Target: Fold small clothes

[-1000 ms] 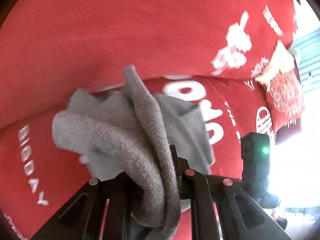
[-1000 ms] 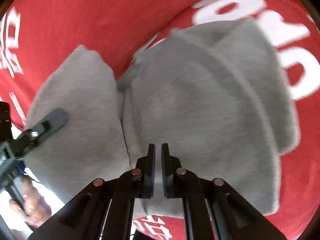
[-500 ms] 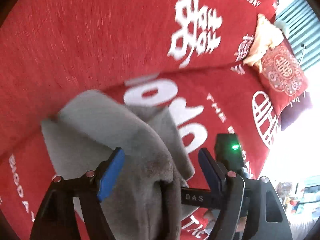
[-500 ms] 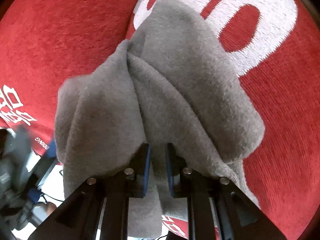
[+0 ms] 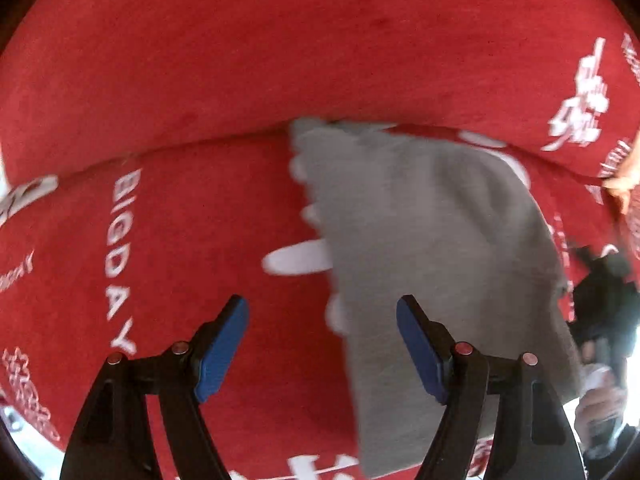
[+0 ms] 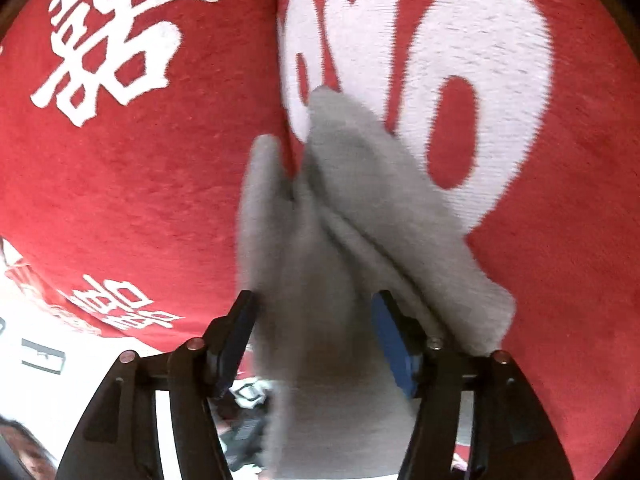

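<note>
A small grey knitted garment point(image 5: 432, 240) lies folded on the red cover point(image 5: 200, 220) with white lettering. My left gripper point(image 5: 322, 344) is open and empty, its blue pads point(image 5: 222, 356) apart; the garment's left edge lies between and beyond them, under the right finger. In the right wrist view the garment point(image 6: 320, 248) is bunched in folds and passes between the spread fingers of my right gripper point(image 6: 316, 332), which is open. The grey cloth drapes down past the pads toward the camera.
The red cover point(image 6: 120, 180) bears large white characters and letters and folds up behind the garment. The other gripper and a hand point(image 5: 604, 368) show at the right edge of the left wrist view. A pale floor point(image 6: 48, 344) shows beyond the cover's edge.
Both grippers have opened and let go of the grey garment. The left gripper has drawn back to the left and the garment now lies flatter on the cover.
</note>
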`<state>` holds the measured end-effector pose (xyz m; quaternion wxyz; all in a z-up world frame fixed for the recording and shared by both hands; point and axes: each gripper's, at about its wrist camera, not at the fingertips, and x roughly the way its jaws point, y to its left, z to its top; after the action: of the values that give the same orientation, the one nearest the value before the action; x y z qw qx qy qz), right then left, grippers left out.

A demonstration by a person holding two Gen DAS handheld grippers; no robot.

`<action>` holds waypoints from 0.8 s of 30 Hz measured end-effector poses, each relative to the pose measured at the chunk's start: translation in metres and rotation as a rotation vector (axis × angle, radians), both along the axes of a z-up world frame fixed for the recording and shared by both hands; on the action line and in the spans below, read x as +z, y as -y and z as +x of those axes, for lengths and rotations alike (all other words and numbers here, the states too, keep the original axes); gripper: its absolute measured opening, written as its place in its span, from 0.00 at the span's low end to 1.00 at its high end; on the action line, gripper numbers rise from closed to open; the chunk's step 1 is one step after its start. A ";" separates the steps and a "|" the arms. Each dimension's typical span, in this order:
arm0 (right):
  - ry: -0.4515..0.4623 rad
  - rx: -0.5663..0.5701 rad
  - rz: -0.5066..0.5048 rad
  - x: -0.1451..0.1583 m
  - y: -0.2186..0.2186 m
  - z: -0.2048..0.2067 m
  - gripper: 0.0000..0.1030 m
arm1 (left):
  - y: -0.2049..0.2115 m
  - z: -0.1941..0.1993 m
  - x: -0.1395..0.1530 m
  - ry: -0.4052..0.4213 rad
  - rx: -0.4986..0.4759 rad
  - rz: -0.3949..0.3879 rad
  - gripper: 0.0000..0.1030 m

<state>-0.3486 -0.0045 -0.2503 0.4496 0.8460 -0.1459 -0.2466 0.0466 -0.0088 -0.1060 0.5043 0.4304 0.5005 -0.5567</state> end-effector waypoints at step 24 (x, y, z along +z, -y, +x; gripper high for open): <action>-0.743 0.485 -0.026 0.053 0.026 0.022 0.26 | -0.015 -0.034 -0.029 0.015 -0.054 -0.002 0.85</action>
<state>-0.3270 -0.0307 -0.1972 0.5270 0.7040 0.2252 -0.4195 0.0127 0.0065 -0.1348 0.4932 0.4472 0.4843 -0.5676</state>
